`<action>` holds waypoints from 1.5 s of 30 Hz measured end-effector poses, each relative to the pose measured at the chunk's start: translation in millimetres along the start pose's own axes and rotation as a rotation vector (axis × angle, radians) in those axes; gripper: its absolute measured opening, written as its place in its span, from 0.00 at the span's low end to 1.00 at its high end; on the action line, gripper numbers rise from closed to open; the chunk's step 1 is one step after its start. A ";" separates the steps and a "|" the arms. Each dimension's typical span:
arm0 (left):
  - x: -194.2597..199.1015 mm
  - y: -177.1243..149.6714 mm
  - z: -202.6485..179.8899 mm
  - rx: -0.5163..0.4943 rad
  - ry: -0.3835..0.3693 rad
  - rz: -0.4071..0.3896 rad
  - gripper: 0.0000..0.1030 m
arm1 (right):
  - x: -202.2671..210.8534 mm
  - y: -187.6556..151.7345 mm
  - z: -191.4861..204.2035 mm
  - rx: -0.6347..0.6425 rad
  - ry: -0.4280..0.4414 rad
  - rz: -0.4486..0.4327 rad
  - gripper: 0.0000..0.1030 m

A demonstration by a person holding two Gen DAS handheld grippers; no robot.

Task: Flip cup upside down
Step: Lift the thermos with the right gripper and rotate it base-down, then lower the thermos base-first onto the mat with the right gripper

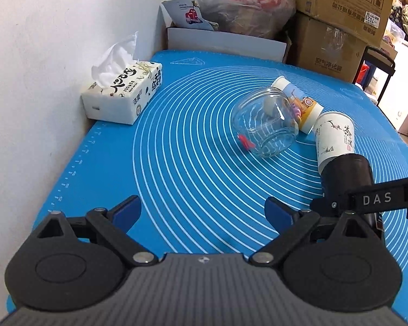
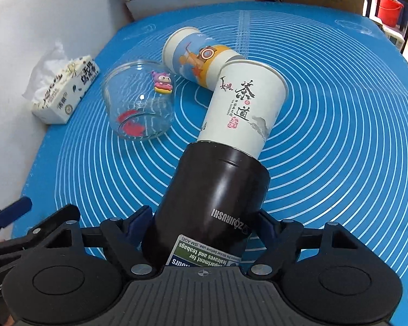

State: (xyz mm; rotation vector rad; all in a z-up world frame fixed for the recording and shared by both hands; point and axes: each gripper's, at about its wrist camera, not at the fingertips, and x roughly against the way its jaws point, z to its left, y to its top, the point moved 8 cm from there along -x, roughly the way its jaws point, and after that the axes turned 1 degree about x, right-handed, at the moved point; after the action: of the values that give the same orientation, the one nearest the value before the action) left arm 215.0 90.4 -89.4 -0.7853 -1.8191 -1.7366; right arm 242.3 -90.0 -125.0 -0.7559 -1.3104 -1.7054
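My right gripper (image 2: 201, 224) is shut on a dark brown Zojirushi thermos cup (image 2: 212, 195), held tilted with its end toward the mat. The cup also shows in the left wrist view (image 1: 348, 174). A white paper cup with Chinese characters (image 2: 244, 106) lies against its far end; it also shows in the left wrist view (image 1: 334, 138). My left gripper (image 1: 202, 214) is open and empty, low over the blue mat (image 1: 176, 163), left of the thermos cup.
A clear glass jar (image 1: 263, 125) lies on its side mid-mat with a small pink figure (image 2: 163, 82) on it. A blue-and-yellow paper cup (image 2: 195, 57) lies behind. A tissue pack (image 1: 122, 92) sits by the wall. Cardboard boxes (image 1: 340, 13) stand behind the mat.
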 end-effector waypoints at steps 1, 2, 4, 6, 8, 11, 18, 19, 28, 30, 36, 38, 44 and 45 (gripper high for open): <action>1.5 -0.5 0.2 0.001 0.001 0.000 0.93 | 3.0 -0.5 -1.7 -0.007 0.002 -0.011 0.75; 3.1 -1.1 0.9 0.001 0.003 0.000 0.93 | 7.2 -1.2 -1.6 -0.005 0.007 -0.025 0.75; 6.4 -1.8 2.4 0.000 0.006 -0.001 0.94 | 19.0 -2.1 0.7 0.017 0.015 -0.060 0.74; 10.5 -1.9 3.2 0.006 0.008 -0.006 0.94 | 34.6 -5.0 5.2 0.044 0.014 -0.110 0.74; 16.4 -1.2 2.9 0.015 -0.001 -0.017 0.93 | 53.9 -10.5 9.8 0.081 0.004 -0.175 0.74; 23.6 0.5 -1.6 0.011 -0.010 -0.031 0.93 | 79.4 -16.0 15.8 0.136 -0.028 -0.285 0.73; 36.4 4.1 -15.2 -0.012 -0.025 -0.058 0.93 | 127.2 -19.5 8.3 0.171 -0.061 -0.465 0.71; 37.6 4.7 -16.3 -0.010 -0.027 -0.061 0.93 | 133.0 -18.6 6.0 0.171 -0.066 -0.483 0.70; 46.0 12.8 -31.5 -0.003 -0.041 -0.100 0.94 | 164.5 -1.8 -19.9 0.212 -0.199 -0.640 0.65; 46.5 13.6 -36.4 -0.005 -0.048 -0.100 0.94 | 164.3 3.7 -25.6 0.230 -0.239 -0.661 0.65; 45.1 14.4 -49.2 -0.017 -0.057 -0.096 0.94 | 151.5 14.1 -46.1 0.263 -0.279 -0.624 0.64; 44.7 14.5 -52.7 -0.020 -0.061 -0.095 0.93 | 151.0 17.5 -47.5 0.265 -0.273 -0.629 0.64; 42.8 13.1 -59.2 -0.030 -0.064 -0.088 0.94 | 151.4 18.4 -46.0 0.274 -0.278 -0.633 0.64; 42.4 13.2 -60.0 -0.030 -0.064 -0.088 0.94 | 151.0 17.1 -46.0 0.274 -0.279 -0.632 0.64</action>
State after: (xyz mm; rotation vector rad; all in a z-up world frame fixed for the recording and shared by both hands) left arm 192.3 33.6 -46.6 -0.7923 -1.8993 -1.8172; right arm 187.8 -174.3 -2.0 -0.4484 -2.0918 -1.8733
